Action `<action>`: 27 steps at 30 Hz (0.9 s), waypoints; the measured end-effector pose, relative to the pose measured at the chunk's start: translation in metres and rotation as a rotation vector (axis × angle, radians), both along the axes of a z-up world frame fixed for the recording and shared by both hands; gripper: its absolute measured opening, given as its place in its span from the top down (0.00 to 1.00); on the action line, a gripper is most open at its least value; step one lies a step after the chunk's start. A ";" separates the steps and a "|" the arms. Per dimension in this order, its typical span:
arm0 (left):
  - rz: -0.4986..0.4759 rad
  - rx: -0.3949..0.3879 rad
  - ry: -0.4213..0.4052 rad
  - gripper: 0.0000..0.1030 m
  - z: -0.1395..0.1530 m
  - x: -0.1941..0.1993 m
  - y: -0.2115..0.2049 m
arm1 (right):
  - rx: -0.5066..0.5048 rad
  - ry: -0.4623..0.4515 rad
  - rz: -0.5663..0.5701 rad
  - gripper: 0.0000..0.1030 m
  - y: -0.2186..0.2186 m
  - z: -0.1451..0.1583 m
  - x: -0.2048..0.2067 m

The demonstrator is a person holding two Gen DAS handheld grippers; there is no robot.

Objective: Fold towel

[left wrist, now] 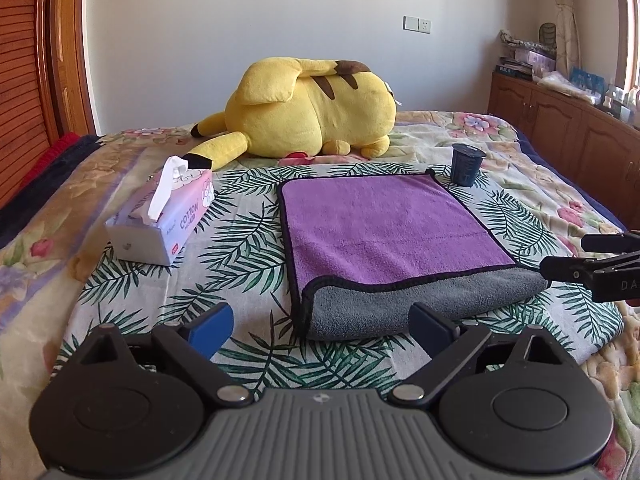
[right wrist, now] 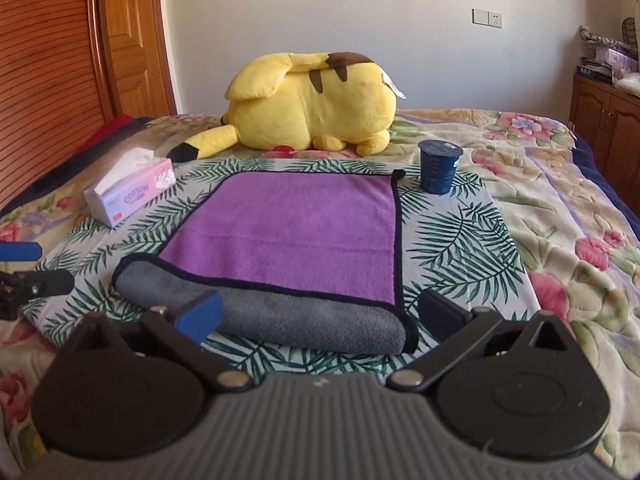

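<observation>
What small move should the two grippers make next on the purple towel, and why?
Probably lower both open grippers, left gripper and right gripper, onto the near folded edge of the towel and pinch it. The towel lies folded once, grey underside showing along the near edge, and both grippers are empty just before it.

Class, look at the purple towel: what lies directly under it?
Under the purple towel lies a leaf-print cloth, showing on every side. The towel's grey underside is turned up at the near edge. Whatever sits beneath the towel's middle is covered.
</observation>
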State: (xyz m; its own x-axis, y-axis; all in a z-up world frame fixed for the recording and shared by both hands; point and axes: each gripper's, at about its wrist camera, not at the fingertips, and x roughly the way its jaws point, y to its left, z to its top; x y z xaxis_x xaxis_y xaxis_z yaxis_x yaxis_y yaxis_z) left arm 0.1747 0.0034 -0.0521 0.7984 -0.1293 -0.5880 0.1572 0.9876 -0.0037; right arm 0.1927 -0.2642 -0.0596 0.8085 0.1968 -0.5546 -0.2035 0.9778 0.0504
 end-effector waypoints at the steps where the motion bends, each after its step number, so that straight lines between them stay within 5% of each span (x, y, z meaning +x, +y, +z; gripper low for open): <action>1: -0.002 -0.006 0.002 0.28 -0.001 0.003 0.001 | -0.001 0.003 -0.002 0.00 -0.001 -0.002 0.003; 27: 0.004 -0.103 0.104 0.71 -0.030 0.060 0.012 | 0.021 0.213 0.011 0.00 -0.021 -0.041 0.054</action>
